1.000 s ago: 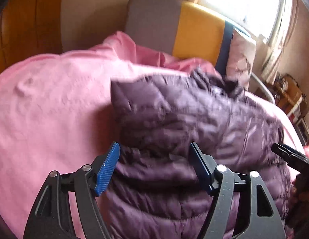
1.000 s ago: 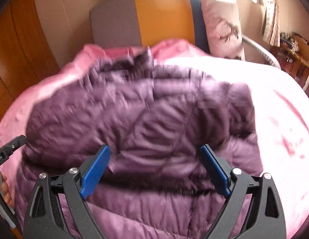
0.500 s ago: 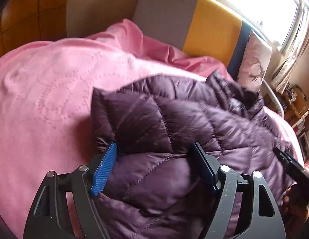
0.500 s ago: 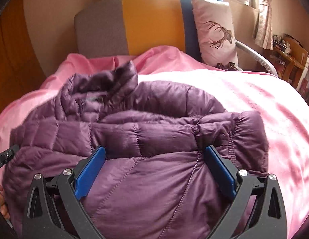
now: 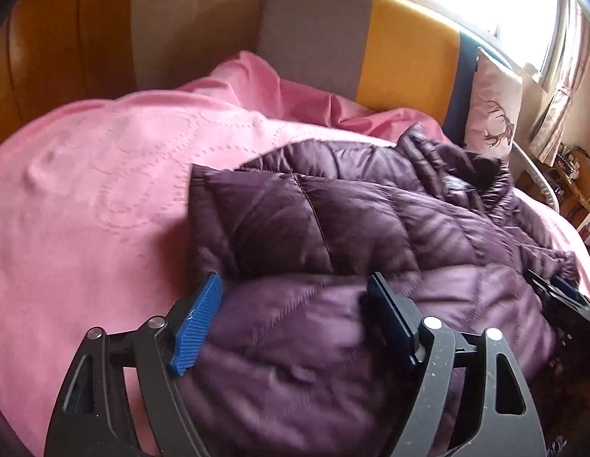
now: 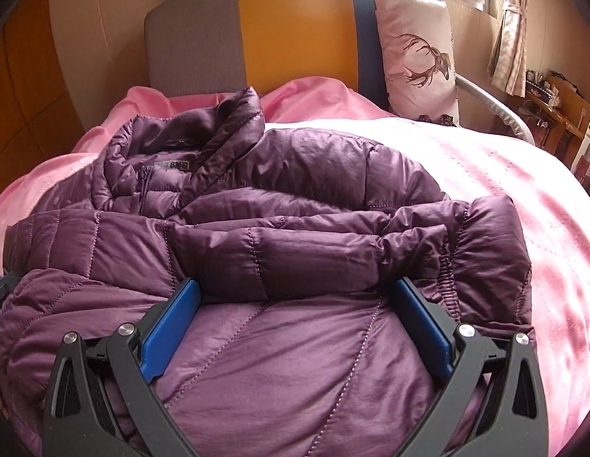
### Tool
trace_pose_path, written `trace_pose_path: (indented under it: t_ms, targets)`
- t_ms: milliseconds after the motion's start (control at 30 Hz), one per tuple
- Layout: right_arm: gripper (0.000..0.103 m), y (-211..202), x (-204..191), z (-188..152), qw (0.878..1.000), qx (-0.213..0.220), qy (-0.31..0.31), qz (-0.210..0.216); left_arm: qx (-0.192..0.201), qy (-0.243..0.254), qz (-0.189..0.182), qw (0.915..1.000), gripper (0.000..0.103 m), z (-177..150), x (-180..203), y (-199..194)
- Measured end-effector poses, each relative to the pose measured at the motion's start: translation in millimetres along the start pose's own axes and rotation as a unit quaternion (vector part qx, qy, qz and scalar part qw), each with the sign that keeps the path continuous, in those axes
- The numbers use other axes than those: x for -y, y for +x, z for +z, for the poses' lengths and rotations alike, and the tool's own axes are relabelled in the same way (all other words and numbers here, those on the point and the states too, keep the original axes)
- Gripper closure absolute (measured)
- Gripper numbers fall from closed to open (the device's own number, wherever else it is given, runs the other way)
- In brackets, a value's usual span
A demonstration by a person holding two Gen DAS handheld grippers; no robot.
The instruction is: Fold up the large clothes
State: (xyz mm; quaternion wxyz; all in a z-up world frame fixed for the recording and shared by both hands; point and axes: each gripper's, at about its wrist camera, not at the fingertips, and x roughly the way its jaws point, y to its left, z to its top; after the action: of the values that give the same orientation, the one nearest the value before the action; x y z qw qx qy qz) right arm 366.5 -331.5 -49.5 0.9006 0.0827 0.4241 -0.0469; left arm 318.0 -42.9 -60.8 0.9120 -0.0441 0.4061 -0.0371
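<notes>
Pink bedspread (image 6: 523, 198) | purple jacket (image 6: 295, 361) hem now folded up and settled | left gripper (image 5: 295, 327) opening, right gripper (image 6: 295, 327) released | fold laid

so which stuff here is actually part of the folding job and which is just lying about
Part of the job:
- purple puffer jacket
- left gripper, jaws opening
- right gripper, open over the jacket

Just lying about:
- deer pillow
- pink blanket
- headboard

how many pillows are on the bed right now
1: a pale square pillow with a deer print stands against the grey, yellow and navy headboard at its right end. Others may be hidden under the pink bedspread.
</notes>
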Motion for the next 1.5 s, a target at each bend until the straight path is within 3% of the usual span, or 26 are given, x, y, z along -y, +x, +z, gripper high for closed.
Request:
trace_pose_path:
  t_ms: [233, 600, 933, 1500]
  targets:
    - [0.002, -38.2, -1.4, -6.7, 1.0, 0.013, 0.011, 0.011, 0.051, 0.036, -0.001, 0.998, 0.016, -27.7, 0.8, -65.0]
    - [0.002, -94.1, 0.5, -47.4, 0.999, -0.002, 0.015, 0.048, 0.05, 0.033, -0.025, 0.9979, 0.016, -66.8, -9.8, -104.8]
    - [0.002, -104.1, 2.1, -91.7, 0.998, -0.047, 0.011, 0.046, 0.032, 0.033, -0.023, 0.9987, 0.016, -99.4, -23.0, -113.9]
    - [0.002, -143.4, 27.1, -129.1, 0.998, -0.051, -0.007, 0.046, -0.02, 0.015, -0.031, 0.9992, 0.016, -155.0, -50.7, -117.1]
